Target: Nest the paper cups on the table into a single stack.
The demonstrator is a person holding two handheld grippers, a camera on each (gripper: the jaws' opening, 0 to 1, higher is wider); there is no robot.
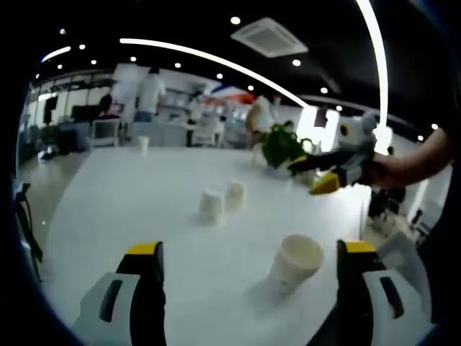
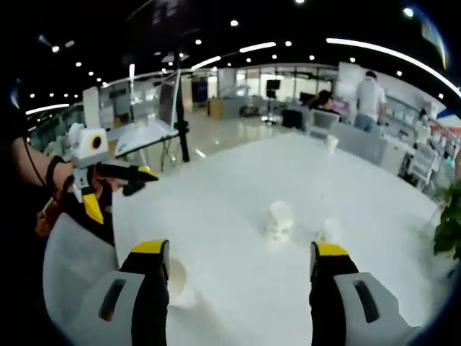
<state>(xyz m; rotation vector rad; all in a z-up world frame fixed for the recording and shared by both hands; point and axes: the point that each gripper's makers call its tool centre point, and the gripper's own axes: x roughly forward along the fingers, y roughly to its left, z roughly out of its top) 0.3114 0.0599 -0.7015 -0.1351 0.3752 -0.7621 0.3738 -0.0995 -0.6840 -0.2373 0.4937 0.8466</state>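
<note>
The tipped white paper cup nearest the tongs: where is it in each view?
Left gripper view: tipped white paper cup, lower right, between the tongs' tips.
Right gripper view: same cup, lower left, partly behind the left-hand tip.
Shared landmark: the pair of upside-down white paper cups mid-table.

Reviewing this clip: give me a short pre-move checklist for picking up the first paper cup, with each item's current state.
1. Left gripper open, holding nothing: ok.
2. Right gripper open, holding nothing: ok.
3. Nearest cup lies between the left jaws' line of approach, tilted mouth-up: ok.
4. Two far cups stand apart, unstacked: ok.
5. White table around the cups unobstructed: ok.
6. Cup rims undamaged: cannot tell, too blurred.
</note>
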